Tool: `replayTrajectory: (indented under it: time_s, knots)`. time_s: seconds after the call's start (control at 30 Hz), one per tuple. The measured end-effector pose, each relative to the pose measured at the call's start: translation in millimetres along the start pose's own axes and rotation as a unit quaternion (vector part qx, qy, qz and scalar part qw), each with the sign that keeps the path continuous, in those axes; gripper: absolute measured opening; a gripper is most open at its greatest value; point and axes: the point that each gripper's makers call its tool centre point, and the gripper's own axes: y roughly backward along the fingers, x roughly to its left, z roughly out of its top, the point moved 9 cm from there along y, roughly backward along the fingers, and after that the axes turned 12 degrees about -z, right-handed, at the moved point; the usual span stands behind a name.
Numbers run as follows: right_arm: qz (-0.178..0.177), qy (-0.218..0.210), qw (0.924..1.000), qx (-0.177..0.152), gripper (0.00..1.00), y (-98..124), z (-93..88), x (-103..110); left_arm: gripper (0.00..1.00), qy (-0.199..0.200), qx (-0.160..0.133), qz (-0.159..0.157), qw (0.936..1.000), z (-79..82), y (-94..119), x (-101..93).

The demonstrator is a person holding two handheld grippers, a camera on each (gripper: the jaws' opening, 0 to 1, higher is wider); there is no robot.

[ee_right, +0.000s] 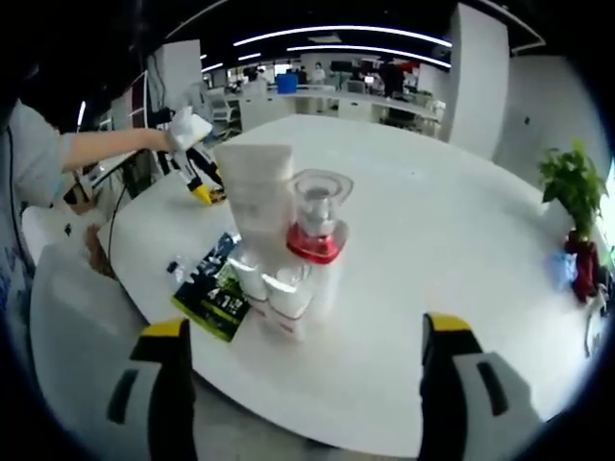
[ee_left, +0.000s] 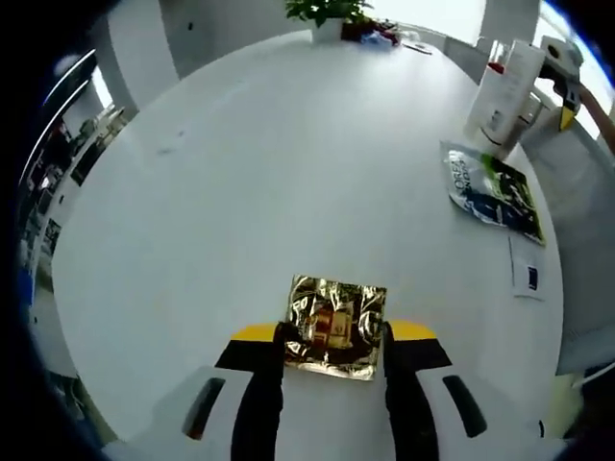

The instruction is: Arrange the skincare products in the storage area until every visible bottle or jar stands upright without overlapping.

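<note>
Holding the shiny gold packet (ee_left: 333, 327) tight between its jaws, the left gripper (ee_left: 333, 357) needed to carry it slowly to the bottles (ee_left: 502, 96) far ahead on its right, while the right gripper (ee_right: 303, 360) waited wide open just before them

White round table (ee_left: 288, 173): gold foil packet (ee_left: 334, 325), dark sachet (ee_left: 493, 190), bottle cluster (ee_right: 283, 245), potted plant (ee_right: 575, 206), small card (ee_left: 527, 268).

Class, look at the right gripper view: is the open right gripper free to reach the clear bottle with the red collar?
Probably yes. The right gripper is open and the clear bottle with the red collar stands ahead between its jaws, though a white tube stands tight against it and could be knocked.
</note>
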Motion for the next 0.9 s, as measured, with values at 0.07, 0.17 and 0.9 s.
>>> replayTrajectory:
  time_s: [0.07,0.17,0.9]
  knots:
    - [0.000,-0.001,1.0000,-0.002,1.00,0,0.7,0,0.37,0.002,-0.001,0.001,1.0000,-0.2,0,-0.5]
    - [-0.001,-0.001,1.0000,-0.003,1.00,1,1.0,0,0.37,0.006,-0.004,0.004,1.0000,-0.6,0,-1.6]
    - [-0.007,0.001,0.9999,-0.012,1.00,10,1.0,-1,0.37,-0.014,0.025,-0.008,0.9996,2.1,-8,-26.3]
